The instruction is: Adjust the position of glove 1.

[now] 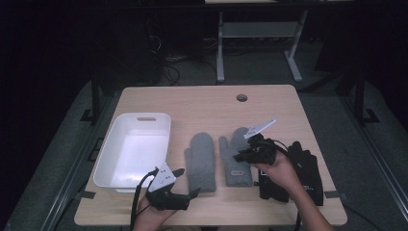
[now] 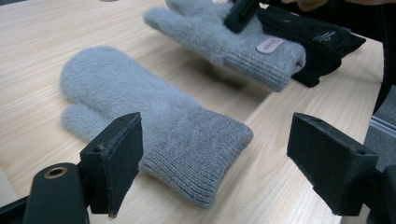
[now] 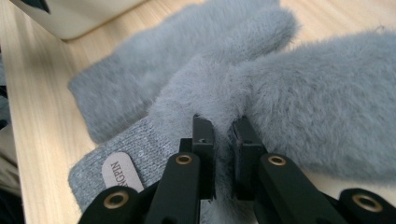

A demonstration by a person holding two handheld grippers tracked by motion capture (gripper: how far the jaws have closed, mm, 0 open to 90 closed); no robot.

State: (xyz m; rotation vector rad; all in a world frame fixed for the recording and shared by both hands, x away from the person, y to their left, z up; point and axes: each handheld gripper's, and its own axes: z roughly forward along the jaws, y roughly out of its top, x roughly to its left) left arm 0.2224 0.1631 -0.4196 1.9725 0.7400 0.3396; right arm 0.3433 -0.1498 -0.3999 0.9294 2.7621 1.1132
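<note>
Two grey fuzzy mittens lie mid-table. The left mitten (image 1: 202, 161) (image 2: 140, 107) (image 3: 116, 88) rests flat, cuff toward the front edge. My right gripper (image 1: 240, 156) (image 3: 223, 135) is shut on the fuzzy body of the right mitten (image 1: 235, 168) (image 2: 243, 46) (image 3: 317, 102), just above its labelled cuff. In the left gripper view that mitten hangs a little above the wood with a shadow under it. My left gripper (image 1: 188, 182) (image 2: 219, 163) stands open near the front edge. It faces the left mitten's cuff, with nothing between its pads.
A white tub (image 1: 132, 147) (image 3: 79, 18) stands at the table's left. A pair of black gloves (image 1: 303, 168) (image 2: 317, 42) lies at the right, partly under the right hand. A round cable hole (image 1: 242, 97) is near the far edge.
</note>
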